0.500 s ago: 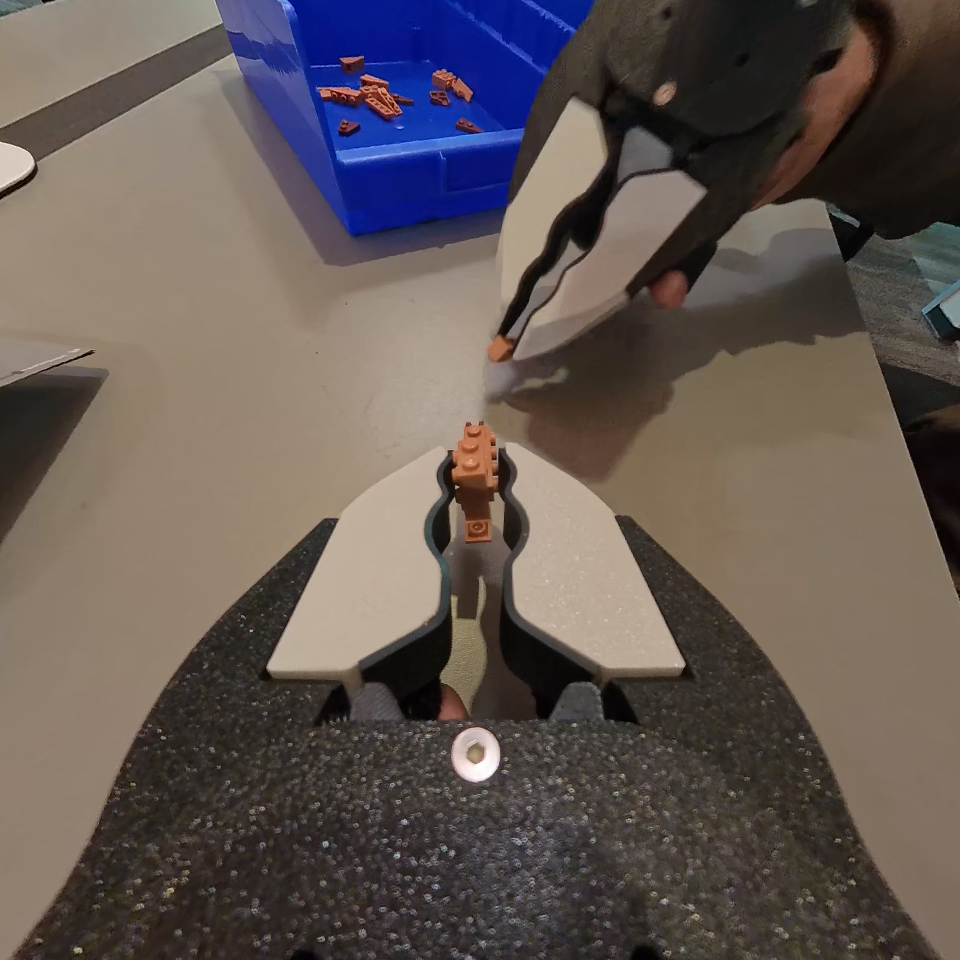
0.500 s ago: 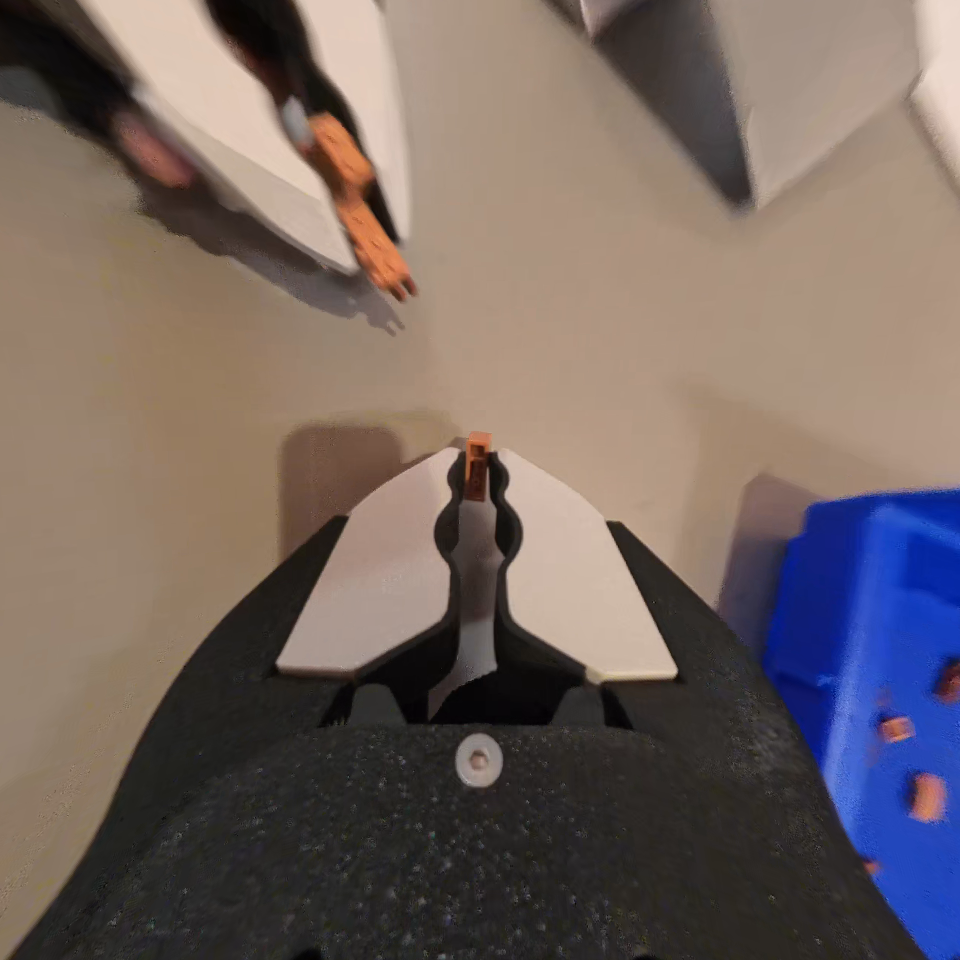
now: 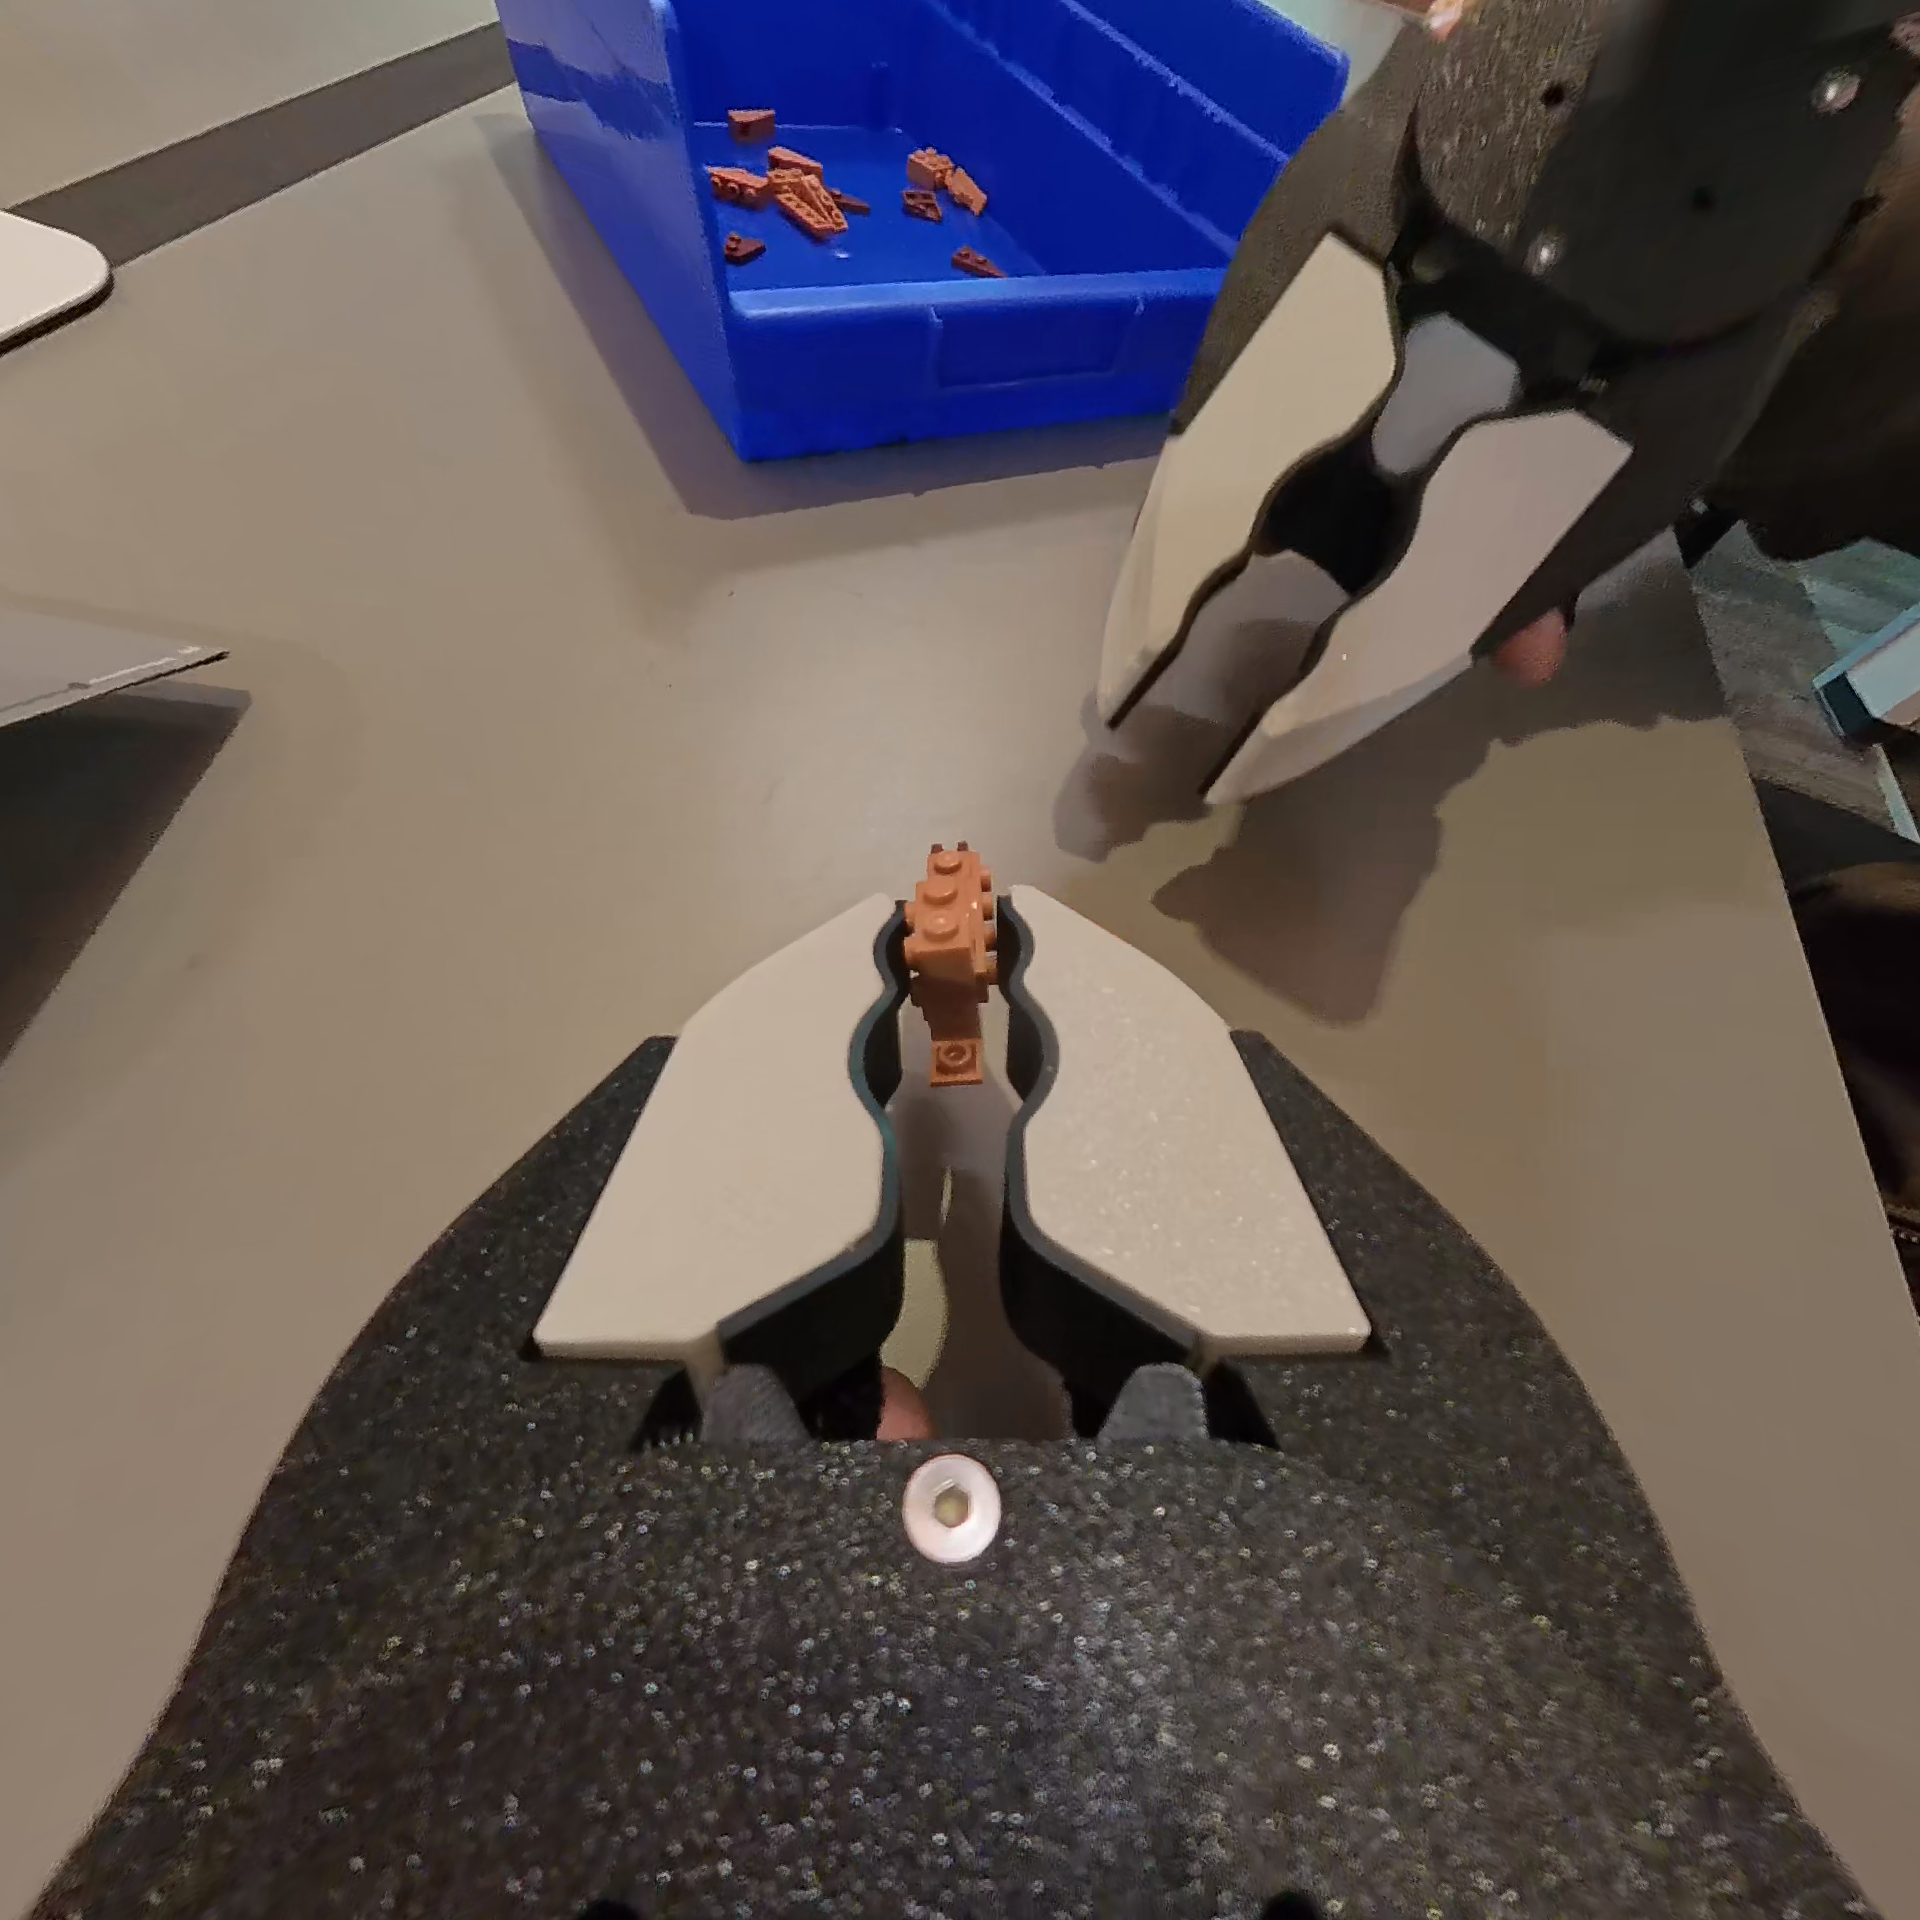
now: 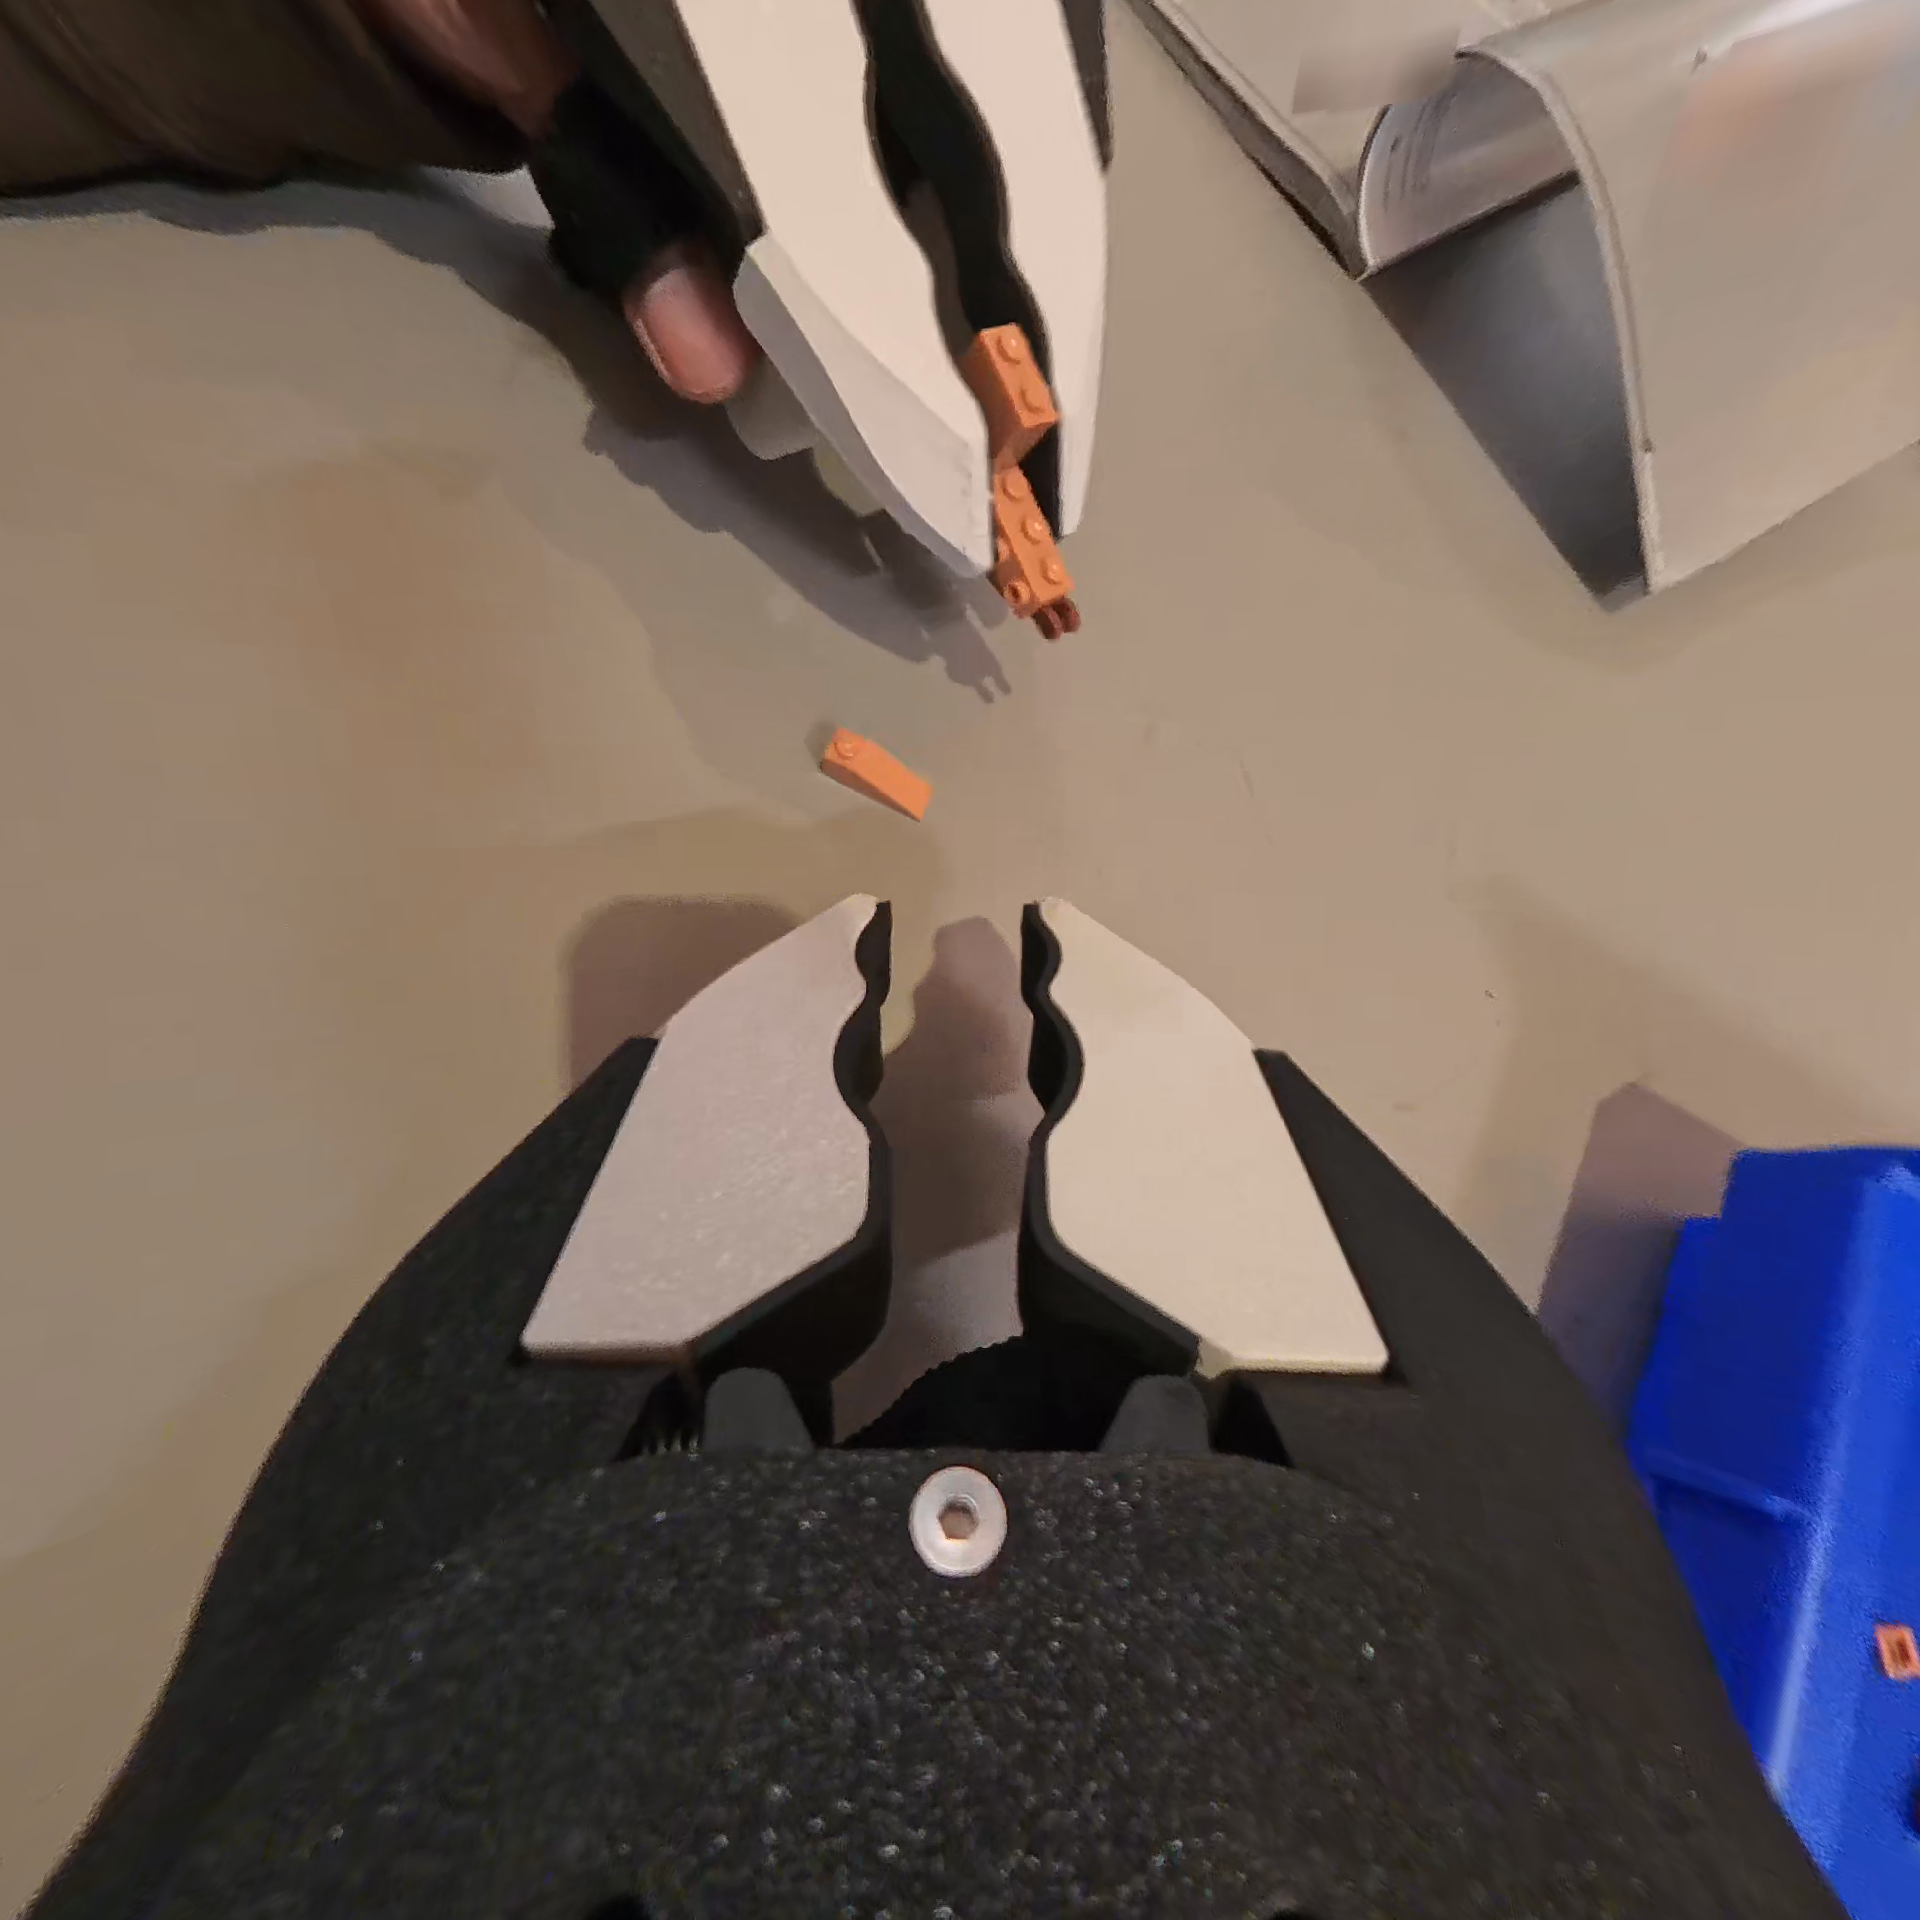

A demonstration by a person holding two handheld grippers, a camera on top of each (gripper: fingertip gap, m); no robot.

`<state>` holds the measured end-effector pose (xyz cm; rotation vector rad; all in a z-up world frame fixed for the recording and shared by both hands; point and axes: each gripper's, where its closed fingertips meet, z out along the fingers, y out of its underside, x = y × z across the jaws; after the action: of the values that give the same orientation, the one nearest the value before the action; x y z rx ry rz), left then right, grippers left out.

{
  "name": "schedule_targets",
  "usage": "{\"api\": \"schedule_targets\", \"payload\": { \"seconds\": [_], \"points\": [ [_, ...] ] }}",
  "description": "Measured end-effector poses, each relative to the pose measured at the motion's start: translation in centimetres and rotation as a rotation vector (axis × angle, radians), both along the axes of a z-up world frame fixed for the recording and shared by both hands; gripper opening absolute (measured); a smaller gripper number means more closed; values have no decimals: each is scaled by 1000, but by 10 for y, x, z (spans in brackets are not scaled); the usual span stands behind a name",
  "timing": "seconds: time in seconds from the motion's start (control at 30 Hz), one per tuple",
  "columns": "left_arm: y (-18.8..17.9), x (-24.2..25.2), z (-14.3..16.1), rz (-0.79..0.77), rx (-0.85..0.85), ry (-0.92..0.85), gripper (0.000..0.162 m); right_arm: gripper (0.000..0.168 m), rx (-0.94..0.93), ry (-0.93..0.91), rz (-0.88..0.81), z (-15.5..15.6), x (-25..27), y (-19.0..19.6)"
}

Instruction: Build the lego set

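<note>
Around the work sits a blue bin point(image 3: 935, 343) at the far side of the grey counter point(image 3: 468, 727), holding roughly a dozen small brown pieces point(image 3: 800, 192); the count is not exact, since several overlap. A pale curved object point(image 3: 42, 275) shows at the far left edge, and a grey flat sheet point(image 3: 94, 665) lies nearer on the left. Nothing lies between the two tools except bare counter and one loose piece. The left tool point(image 3: 951, 914) is closed on a brown brick assembly point(image 3: 948, 956), one build of several joined pieces, its long axis running along the fingers and pointing away from the camera, studs facing up, its far end jutting past the fingertips. The right tool point(image 4: 956, 914) is parted with a clear gap and grips nothing. A single orange wedge piece point(image 4: 875, 771) lies flat on the counter just beyond its tips, in the right wrist view, long axis slanting from far left to near right, one stud at its left end. A person's fingertip point(image 4: 691, 332) shows beside the left tool.
</note>
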<state>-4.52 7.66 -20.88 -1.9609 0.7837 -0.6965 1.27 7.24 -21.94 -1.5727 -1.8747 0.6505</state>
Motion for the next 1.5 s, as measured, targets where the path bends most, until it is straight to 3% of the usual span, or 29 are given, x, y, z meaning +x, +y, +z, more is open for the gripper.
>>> {"api": "schedule_targets", "payload": {
  "seconds": [0.1,0.27,0.5,0.83,1.1,1.33,1.5],
  "points": [
    [1,-4,0,8,-10,-6,16,21,42,-3,79,-4,-14,-11],
    [-10,-2,-4,-82,-31,12,15,20,155,28,367,-6,-34,-27],
    [-26,-11,-4,-208,17,49,15,20,75,-55,465,-21,-44,-20],
    [-32,-14,3,-275,140,56,15,0,6,-29,345,-22,-47,-19],
    [-30,-17,11,-265,180,12,15,0,-31,86,228,-10,-46,-6],
    [-33,-18,16,-289,208,-17,15,22,-125,20,242,-21,-51,-14],
    [-37,-18,22,-313,245,-42,15,8,-72,-20,220,-28,-54,-10]
  ]
}}
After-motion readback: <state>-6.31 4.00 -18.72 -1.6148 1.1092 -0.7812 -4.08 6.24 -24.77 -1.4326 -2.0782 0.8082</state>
